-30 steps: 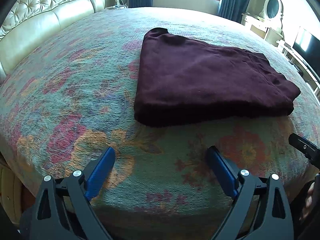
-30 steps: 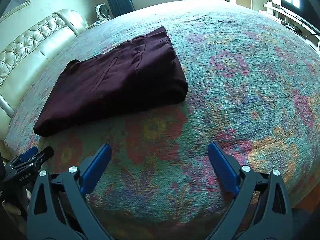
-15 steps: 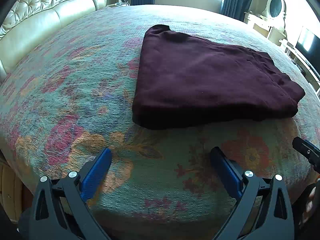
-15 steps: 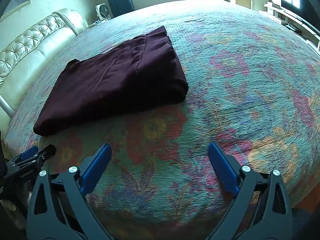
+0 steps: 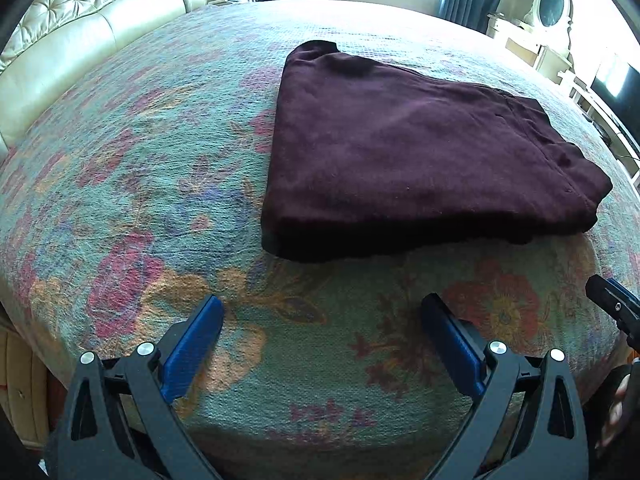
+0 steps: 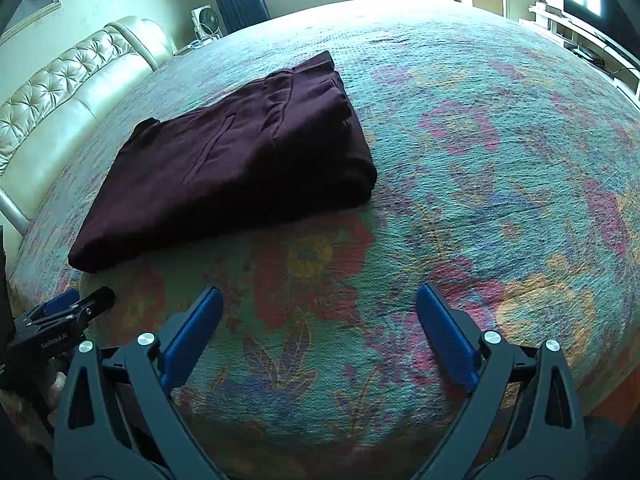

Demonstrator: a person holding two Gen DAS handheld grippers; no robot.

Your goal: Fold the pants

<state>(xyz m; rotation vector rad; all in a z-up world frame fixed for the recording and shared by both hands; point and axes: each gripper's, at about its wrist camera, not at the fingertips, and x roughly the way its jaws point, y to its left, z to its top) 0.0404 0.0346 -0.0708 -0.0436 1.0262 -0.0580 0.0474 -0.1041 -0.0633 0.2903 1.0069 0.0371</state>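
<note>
Both sets of jaws are standing wide apart with nothing between them: the left gripper [image 5: 322,316] has just been opening its jaws the last bit, and the right gripper [image 6: 318,308] is hanging equally spread over the near edge of the bed [image 6: 500,168]. Each is pointing steeply down at bare floral bedspread, clear of the cloth, and each is showing at the edge of the other's view, so the two are sitting side by side. That reads as a release-and-withdraw stance, jaws emptied so nothing is tugging at the fold.

Just beyond them the pants [image 5: 404,152] are lying flat on the bedspread as a compact dark maroon stack, layers doubled over and edges roughly lined up, a pocket seam showing on top. By my judgement the folding is looking finished, or very close to it.

Nothing is standing between the grippers and the stack; the bedspread around it is carrying nothing else. Farther off, a tufted cream headboard [image 5: 80,20] is curving along the left, a small fan [image 6: 206,20] is sitting by the dark curtains under the window, and pale furniture with an oval mirror [image 5: 554,0] is lining the right wall.
</note>
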